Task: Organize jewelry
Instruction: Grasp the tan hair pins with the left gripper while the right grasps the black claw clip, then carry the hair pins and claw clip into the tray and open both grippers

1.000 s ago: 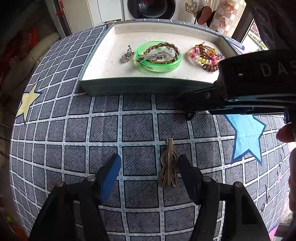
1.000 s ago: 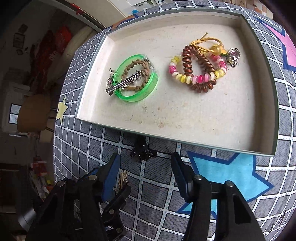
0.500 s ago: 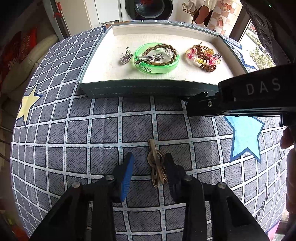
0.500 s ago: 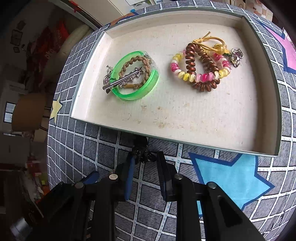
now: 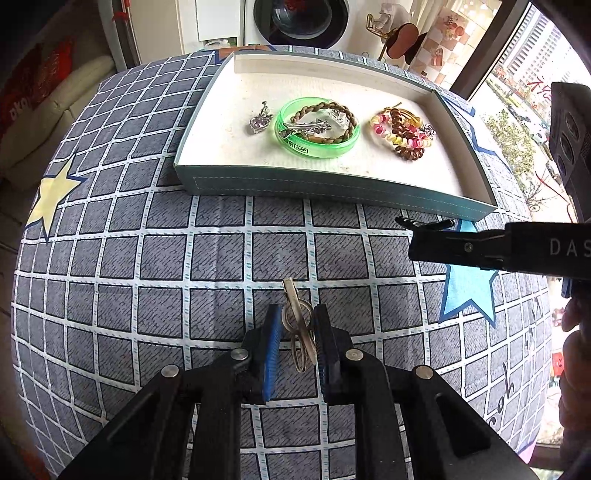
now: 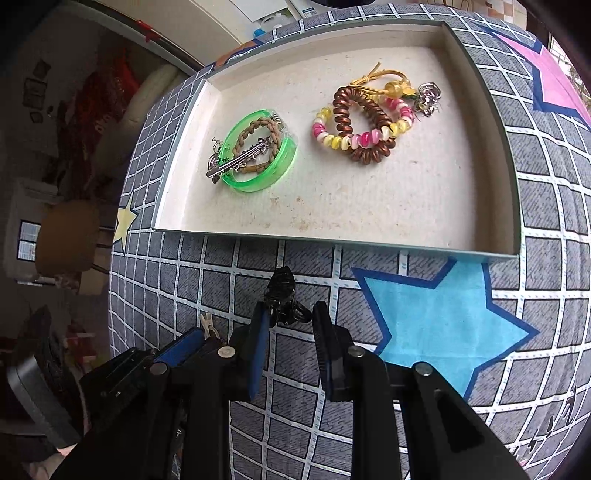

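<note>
My left gripper (image 5: 297, 325) is shut on a bronze hair clip (image 5: 295, 314) lying on the checked cloth. My right gripper (image 6: 290, 317) is shut on a small black claw clip (image 6: 282, 295) just in front of the tray; the clip also shows in the left wrist view (image 5: 424, 222). The shallow white tray (image 5: 332, 186) holds a green bangle (image 5: 317, 127) with a braided band and a silver clip inside, a silver charm (image 5: 260, 120), and coiled hair ties with a beaded bracelet (image 5: 402, 134).
The table carries a grey checked cloth with a blue star (image 6: 436, 321), a yellow star (image 5: 51, 195) and a pink star (image 6: 554, 85). A washing machine (image 5: 306, 18) stands behind the table. A window is at the right.
Both grippers have closed from open: the left onto the bronze hair clip, the right onto the black claw clip. Both have drawn back a little from the tray.
</note>
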Demonstrator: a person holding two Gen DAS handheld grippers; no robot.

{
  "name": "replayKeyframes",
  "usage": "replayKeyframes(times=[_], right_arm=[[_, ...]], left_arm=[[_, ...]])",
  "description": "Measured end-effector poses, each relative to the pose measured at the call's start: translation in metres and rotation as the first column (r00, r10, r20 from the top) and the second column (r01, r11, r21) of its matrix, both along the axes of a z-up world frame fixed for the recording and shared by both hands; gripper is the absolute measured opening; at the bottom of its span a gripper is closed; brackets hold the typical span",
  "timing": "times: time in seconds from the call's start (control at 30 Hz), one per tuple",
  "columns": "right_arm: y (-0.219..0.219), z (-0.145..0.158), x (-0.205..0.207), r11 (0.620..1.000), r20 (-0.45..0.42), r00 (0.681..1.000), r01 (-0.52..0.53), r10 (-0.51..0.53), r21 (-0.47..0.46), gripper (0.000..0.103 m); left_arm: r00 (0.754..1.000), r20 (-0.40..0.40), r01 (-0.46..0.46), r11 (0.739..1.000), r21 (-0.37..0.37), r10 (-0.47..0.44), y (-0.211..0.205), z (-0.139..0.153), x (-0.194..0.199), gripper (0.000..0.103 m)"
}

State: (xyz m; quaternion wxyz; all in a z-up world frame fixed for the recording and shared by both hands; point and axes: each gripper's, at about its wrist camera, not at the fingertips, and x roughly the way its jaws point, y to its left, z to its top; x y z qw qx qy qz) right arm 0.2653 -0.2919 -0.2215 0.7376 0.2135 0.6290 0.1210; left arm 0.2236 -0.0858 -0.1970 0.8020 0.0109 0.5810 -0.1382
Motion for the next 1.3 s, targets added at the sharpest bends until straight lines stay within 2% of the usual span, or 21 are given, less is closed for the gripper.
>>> replayKeyframes(times=[0.23, 0.63, 1.3], right_arm=[[-0.009, 0.007, -0.018, 0.999, -0.002, 1.0, 0.028, -0.028, 0.018, 0.026], [-0.034, 0.034, -0.035, 0.997, 0.031, 0.997, 0.072, -0.073, 0.021, 0.026], [-0.07, 0.061, -0.006, 0.988, 0.1, 0.984, 0.15, -0.145, -0.043, 0.026]], left_arm=[[1.0, 0.022, 0.003, 1.0, -0.014, -0.003, 0.009, 0.016, -0.004, 0.03], [0.996, 0.081, 0.032, 0.999, -0.027, -0.03, -0.003, 0.043, 0.012, 0.03], [0.985, 0.168, 0.029, 0.999, -0.026, -0.025, -0.008, 0.065, 0.07, 0.03]])
